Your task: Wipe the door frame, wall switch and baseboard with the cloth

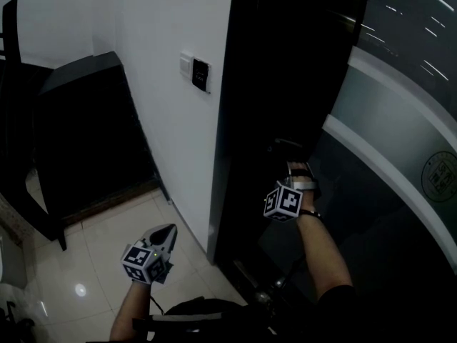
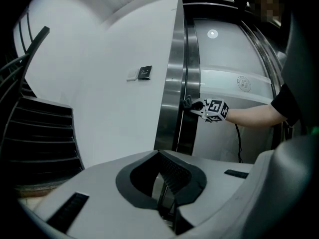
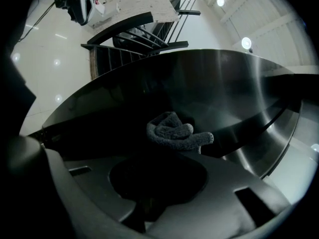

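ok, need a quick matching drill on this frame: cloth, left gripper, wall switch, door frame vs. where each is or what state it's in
Things:
1. cloth
2. left gripper
3. wall switch
4. door frame

Places or states:
A. mounted on the white wall
B. dark metal, just right of the white wall
C. jaws together, nothing in them, low over the floor tiles
D. gripped in the right gripper

Pairs: 1-D; 2-C; 3-A; 4-B
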{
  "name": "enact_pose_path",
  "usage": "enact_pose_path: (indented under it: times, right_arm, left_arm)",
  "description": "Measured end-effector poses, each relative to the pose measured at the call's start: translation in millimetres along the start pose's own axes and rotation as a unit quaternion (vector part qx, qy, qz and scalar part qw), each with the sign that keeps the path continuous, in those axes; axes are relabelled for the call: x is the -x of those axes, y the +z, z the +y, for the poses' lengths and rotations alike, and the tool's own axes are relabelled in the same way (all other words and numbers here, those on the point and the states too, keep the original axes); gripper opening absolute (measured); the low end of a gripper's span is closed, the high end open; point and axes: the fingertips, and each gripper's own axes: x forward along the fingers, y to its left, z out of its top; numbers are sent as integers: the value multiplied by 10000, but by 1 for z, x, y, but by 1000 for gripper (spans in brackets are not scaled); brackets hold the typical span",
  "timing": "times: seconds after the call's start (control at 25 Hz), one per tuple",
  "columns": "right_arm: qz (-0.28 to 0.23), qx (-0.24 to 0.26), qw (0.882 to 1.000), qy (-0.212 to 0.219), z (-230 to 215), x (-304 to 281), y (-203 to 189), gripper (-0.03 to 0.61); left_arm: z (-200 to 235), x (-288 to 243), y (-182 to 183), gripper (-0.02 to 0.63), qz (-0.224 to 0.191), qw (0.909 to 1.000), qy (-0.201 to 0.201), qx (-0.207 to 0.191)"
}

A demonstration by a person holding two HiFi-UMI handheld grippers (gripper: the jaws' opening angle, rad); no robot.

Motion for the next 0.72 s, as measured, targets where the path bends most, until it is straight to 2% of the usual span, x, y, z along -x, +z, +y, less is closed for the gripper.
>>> enact_pose_path:
  times: [0.72]
  right_arm:
    - [69,-170,9959,881,98,-3,-14,58]
  left_arm:
    - [0,-3,-17,2,192,9997,106,102]
